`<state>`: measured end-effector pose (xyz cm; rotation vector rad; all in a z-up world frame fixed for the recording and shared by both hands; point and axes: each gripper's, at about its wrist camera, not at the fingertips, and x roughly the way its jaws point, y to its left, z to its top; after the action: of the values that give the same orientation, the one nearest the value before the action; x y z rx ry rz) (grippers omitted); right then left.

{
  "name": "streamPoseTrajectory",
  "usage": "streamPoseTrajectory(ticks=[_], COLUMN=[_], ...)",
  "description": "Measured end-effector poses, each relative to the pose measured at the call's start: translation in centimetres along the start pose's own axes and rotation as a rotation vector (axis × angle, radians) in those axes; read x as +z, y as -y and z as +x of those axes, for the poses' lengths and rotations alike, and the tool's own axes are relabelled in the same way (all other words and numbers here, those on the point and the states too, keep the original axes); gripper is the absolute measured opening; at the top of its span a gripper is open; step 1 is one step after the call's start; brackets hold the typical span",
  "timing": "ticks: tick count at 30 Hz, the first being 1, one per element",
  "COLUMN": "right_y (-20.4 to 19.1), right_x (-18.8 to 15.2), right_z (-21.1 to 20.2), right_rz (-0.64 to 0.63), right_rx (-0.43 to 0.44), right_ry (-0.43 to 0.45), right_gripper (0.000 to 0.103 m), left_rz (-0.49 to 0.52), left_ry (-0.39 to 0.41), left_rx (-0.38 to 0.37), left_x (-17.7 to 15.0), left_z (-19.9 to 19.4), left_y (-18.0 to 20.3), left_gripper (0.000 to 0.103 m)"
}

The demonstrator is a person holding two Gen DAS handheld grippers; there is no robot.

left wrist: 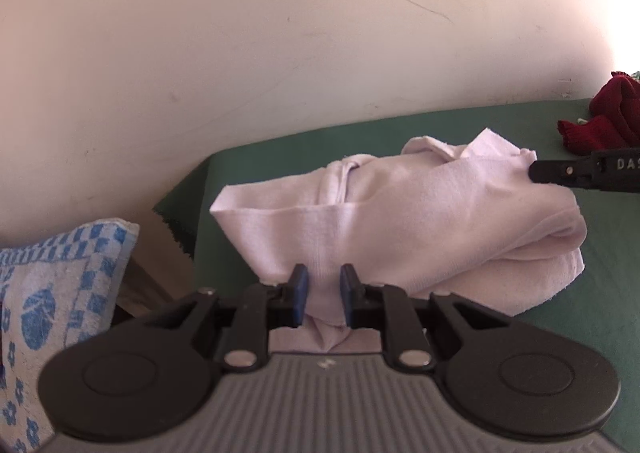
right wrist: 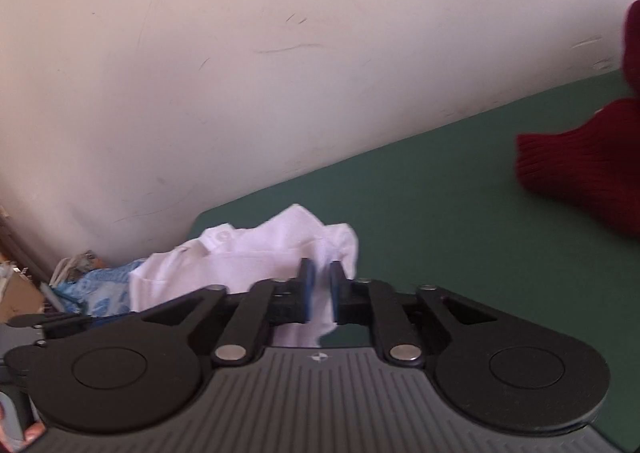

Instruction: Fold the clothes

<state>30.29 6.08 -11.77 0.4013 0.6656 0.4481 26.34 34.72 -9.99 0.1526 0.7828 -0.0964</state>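
— Two grippers on one garment, going left to right: what sits furthest left?

— Off the left edge of the green tabletop [left wrist: 440, 125] lies a blue-and-white checked towel [left wrist: 60, 285]. It is not on the table at all.

— And the left gripper [left wrist: 323, 295]?

— Its blue pads [left wrist: 300, 293] are drawn in tight on a bunched fold of the pale pink shirt [left wrist: 400, 213]; cloth fills the narrow gap between them and hangs below.

— Where is the shirt?

— Heaped near the tabletop's back left corner, close under the cream wall [left wrist: 240, 53], lifted into a ridge between the two tools. Its collar shows at the top of the heap.

— The right gripper [right wrist: 322, 291]?

— From the left wrist view only one black fingertip shows, touching the shirt's right end. From its own camera the jaws are nearly together with the shirt's edge pinched between them. No earlier view here, so I only report that grip.

— Anything further right?

— A dark red knitted garment [right wrist: 580, 173], lying towards the right edge of the tabletop, well apart from the shirt.
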Motion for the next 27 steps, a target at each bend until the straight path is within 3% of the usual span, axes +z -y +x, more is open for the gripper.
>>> streamPoseTrajectory(ticks=[2,3,5,9,10,13,15,18,22,24,27], right_y=[-0.8,-1.2,-2.2,-4.7,-4.9,-4.4,-4.7,-5.8,-6.6,-5.8,-4.2], right_x=[0.4,0.8,1.9,2.3,2.1,1.6,2.0,2.4,-0.2,-1.5,-1.6], right_z=[-0.7,-0.8,0.1,2.5,3.4,5.8,5.1,1.5,0.1,1.0,1.9], right_rz=[-0.021,-0.036,-0.072,-0.189,-0.211,-0.243,-0.266,-0.255,-0.236,-0.25,-0.191], right_rx=[-0.037,-0.038,-0.003,0.053,0.016,-0.093,-0.129,-0.055,0.075,-0.011,-0.011], right_ry=[0.054,0.085,0.083,-0.008,-0.05,-0.119,-0.085,-0.028,-0.161,-0.195,-0.193], right_gripper=[0.028,0.041,0.051,0.027,0.026,0.005,0.005,0.013,0.012,0.0,0.0], left_rz=[-0.006,-0.011,-0.019,-0.036,-0.041,-0.037,-0.03,-0.052,-0.105,-0.104,-0.085], left_ry=[0.002,0.005,0.016,0.028,0.023,-0.002,0.007,0.054,0.012,0.003,0.019], left_rx=[-0.008,-0.014,-0.027,-0.054,-0.058,-0.058,-0.065,-0.12,-0.14,-0.136,-0.128], left_x=[0.1,0.1,0.4,0.8,0.9,0.6,0.5,0.4,-0.1,-0.6,-1.1], left_z=[-0.1,-0.3,-0.7,-1.0,-0.8,0.5,0.1,-2.0,-0.8,-0.2,-0.8], left_y=[-0.2,-0.3,-0.5,-0.5,-0.5,0.1,0.2,-0.6,-1.3,-1.0,-0.4], left_gripper=[0.016,0.016,0.017,0.019,0.02,0.02,0.02,0.027,0.035,0.038,0.042])
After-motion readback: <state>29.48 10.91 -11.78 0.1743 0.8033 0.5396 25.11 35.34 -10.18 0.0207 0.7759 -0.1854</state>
